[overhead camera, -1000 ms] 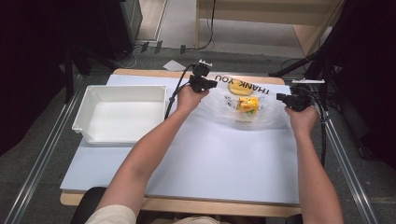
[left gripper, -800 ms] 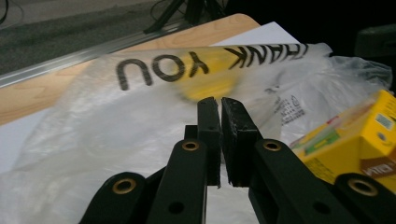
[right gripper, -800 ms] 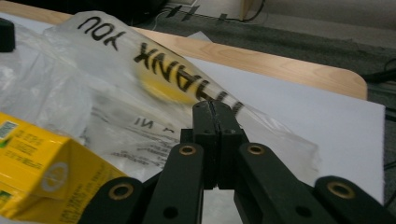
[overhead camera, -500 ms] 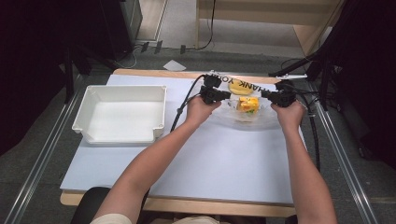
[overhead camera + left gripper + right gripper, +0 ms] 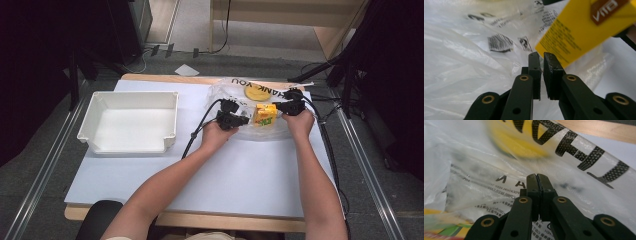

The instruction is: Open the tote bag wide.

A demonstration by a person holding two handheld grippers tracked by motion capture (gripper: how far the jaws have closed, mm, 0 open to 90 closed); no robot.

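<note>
Tongs (image 5: pixel 245 119) (image 5: pixel 280 106) have neared the juice box (image 5: pixel 264 114): left slightly parted, right closed, both empty.

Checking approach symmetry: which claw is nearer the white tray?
Left. The left claw sits over the clear plastic bag, between the white tray and the yellow carton. The right claw is beyond the carton, farther from the tray.

One plastic bag (image 5: pixel 227 92), one yellow carton (image 5: pixel 264 114), one white tray (image 5: pixel 95 110), two hand-held grippers.
</note>
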